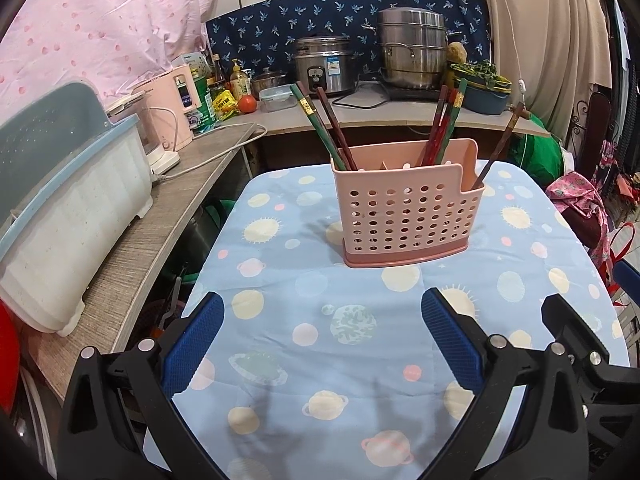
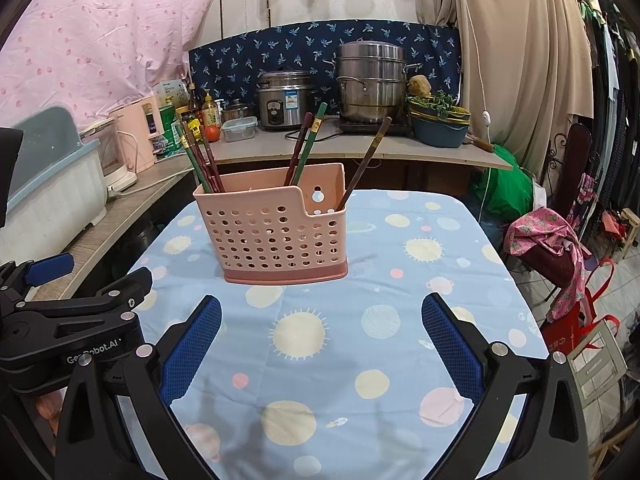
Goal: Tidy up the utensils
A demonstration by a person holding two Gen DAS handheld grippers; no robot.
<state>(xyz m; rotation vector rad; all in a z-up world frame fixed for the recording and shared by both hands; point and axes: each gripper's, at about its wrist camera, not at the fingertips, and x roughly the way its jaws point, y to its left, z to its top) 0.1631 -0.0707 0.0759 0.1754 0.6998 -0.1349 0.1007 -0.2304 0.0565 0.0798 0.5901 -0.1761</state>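
A pink perforated utensil holder (image 1: 404,208) stands upright on the blue planet-print tablecloth (image 1: 360,360); it also shows in the right wrist view (image 2: 276,232). Several dark red and green chopsticks (image 1: 324,128) lean in its left and middle compartments, and one brown chopstick (image 1: 498,148) leans in the low right compartment, also seen in the right wrist view (image 2: 366,160). My left gripper (image 1: 322,336) is open and empty, short of the holder. My right gripper (image 2: 322,340) is open and empty, also short of the holder. The right gripper's arm shows at the right edge of the left wrist view.
A counter (image 1: 168,208) on the left carries a white dish rack (image 1: 60,220) and a pink appliance (image 1: 172,112). The back counter holds a rice cooker (image 1: 324,66), a steel steamer pot (image 1: 412,52) and a blue bowl of greens (image 1: 484,88). Bags and cloth (image 2: 552,248) lie right of the table.
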